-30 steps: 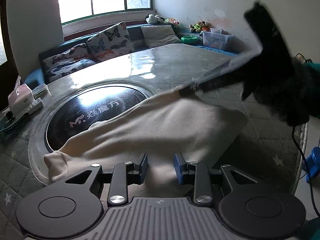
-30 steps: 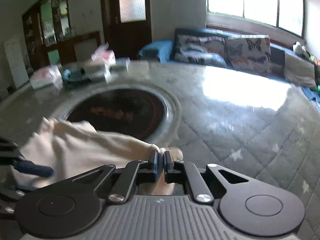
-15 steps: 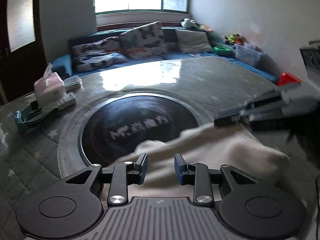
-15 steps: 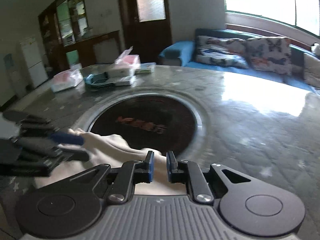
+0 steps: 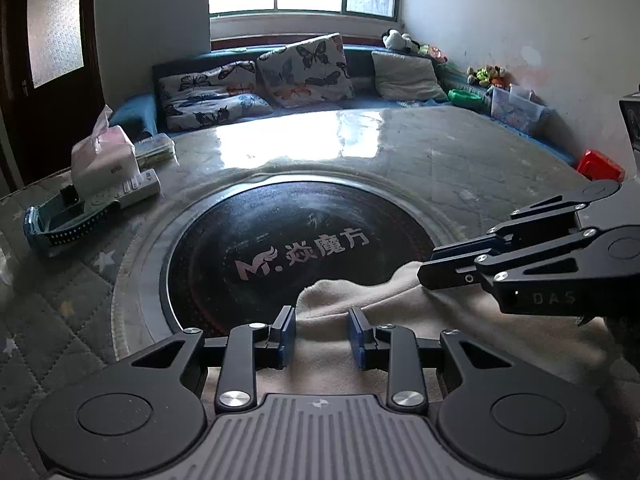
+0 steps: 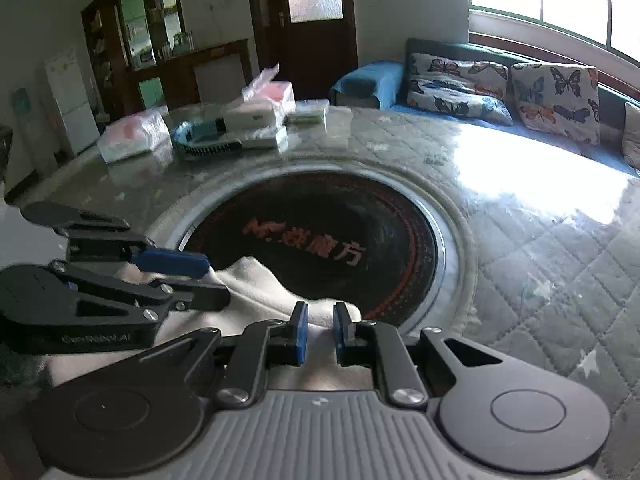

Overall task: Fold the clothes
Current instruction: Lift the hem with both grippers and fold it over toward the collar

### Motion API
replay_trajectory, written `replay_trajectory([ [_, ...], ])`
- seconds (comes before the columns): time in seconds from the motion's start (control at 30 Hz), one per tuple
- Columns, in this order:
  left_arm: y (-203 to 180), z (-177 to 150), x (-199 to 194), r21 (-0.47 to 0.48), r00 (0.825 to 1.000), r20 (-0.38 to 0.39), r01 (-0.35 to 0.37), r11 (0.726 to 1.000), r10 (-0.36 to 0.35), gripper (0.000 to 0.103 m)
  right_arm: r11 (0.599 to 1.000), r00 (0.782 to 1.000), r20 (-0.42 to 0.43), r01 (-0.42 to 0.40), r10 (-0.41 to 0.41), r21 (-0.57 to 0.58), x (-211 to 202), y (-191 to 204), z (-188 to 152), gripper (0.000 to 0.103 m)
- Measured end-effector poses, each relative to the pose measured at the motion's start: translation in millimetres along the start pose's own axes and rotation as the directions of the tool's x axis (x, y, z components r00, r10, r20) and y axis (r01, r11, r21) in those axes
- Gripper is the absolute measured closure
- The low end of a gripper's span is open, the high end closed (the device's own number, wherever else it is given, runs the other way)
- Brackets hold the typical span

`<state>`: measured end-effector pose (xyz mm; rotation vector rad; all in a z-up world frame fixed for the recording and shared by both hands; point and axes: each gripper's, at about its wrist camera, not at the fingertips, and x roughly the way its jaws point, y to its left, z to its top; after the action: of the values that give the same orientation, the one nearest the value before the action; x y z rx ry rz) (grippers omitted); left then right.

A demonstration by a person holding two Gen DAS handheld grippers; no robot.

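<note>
I have both grippers, left gripper (image 5: 322, 334) and right gripper (image 6: 320, 330), released over the cream garment (image 5: 440, 320) at lower frame, and judge regrasping comes next.

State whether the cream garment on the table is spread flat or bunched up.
Bunched up: the cream garment lies in rumpled folds at the dark round inset's near edge.

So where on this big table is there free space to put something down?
The quilted table top is bare between the dark round inset and the butterfly cushions. The inset's far half is free. It is crowded at the tissue boxes, and near the cream garment with both grippers.
</note>
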<state>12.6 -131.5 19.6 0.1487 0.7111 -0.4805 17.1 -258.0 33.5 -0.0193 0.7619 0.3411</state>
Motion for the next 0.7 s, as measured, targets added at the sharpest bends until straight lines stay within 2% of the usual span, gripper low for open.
replay_trajectory([
  [0.27,3,-12,-27,0.022,0.999,0.037,-0.034,0.999,0.033,0.071,0.998,0.998,0.018,-0.056,0.056,-0.034,-12,22,-4,0.088],
  [0.43,15,-23,-30,0.000,0.996,0.027,-0.085,0.996,0.085,0.072,0.993,0.996,0.010,-0.087,0.088,-0.073,-13,39,-11,0.088],
  [0.57,27,-28,-30,-0.036,0.994,0.017,-0.109,0.993,0.110,0.073,0.995,0.997,-0.024,-0.069,0.067,-0.077,0,41,-19,0.088],
  [0.7,26,-29,-42,-0.037,0.991,0.044,-0.122,0.992,0.124,0.073,0.995,0.998,-0.001,-0.058,0.058,-0.083,-10,42,-19,0.088],
])
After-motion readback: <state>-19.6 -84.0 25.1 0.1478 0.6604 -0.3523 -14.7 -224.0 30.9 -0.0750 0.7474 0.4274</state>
